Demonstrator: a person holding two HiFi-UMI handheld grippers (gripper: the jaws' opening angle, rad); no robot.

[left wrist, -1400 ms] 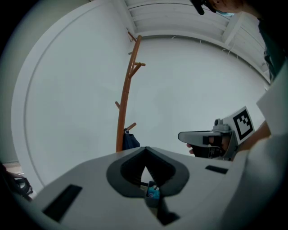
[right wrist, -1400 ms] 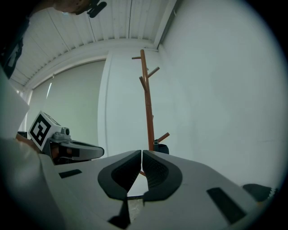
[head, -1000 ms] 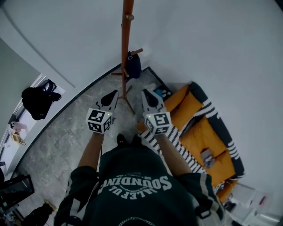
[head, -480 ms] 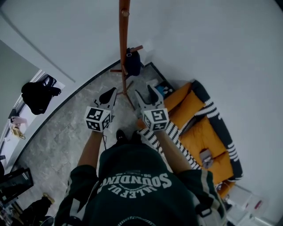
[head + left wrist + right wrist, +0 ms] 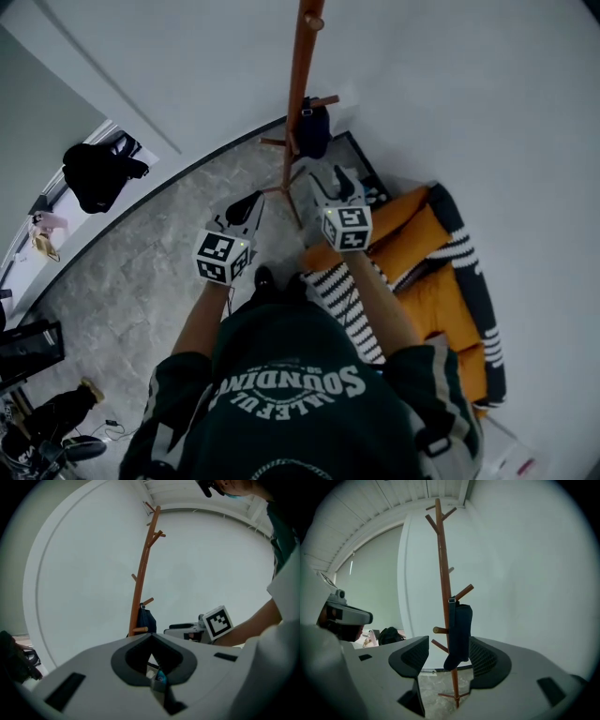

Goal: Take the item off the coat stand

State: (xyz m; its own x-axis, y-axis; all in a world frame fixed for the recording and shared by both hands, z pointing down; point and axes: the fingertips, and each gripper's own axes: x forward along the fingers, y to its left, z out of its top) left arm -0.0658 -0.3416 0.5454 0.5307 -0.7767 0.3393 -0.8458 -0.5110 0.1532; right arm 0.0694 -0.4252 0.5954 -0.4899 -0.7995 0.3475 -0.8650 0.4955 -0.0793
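A tall brown wooden coat stand [image 5: 298,84] rises in the corner by the white wall. A dark blue bag [image 5: 312,127] hangs by its strap from a low peg. In the right gripper view the bag [image 5: 460,630] hangs straight ahead, framed by the jaws but still beyond them. My right gripper [image 5: 334,183] [image 5: 449,651] is open; its jaws have just been opening, with nothing between them. My left gripper [image 5: 251,200] [image 5: 151,637] is shut and empty, held left of the stand's base. From the left gripper view the stand [image 5: 140,578] and bag [image 5: 145,620] show further off.
An orange sofa [image 5: 441,272] with a dark striped blanket stands at the right, close to the stand's feet. A black bag [image 5: 94,173] rests on a sill at the far left. Grey marbled floor [image 5: 150,272] lies under the person.
The right gripper's jaws went from shut to wide open, and that gripper moved forward and lower toward the bag. The left gripper stayed shut, barely moving.
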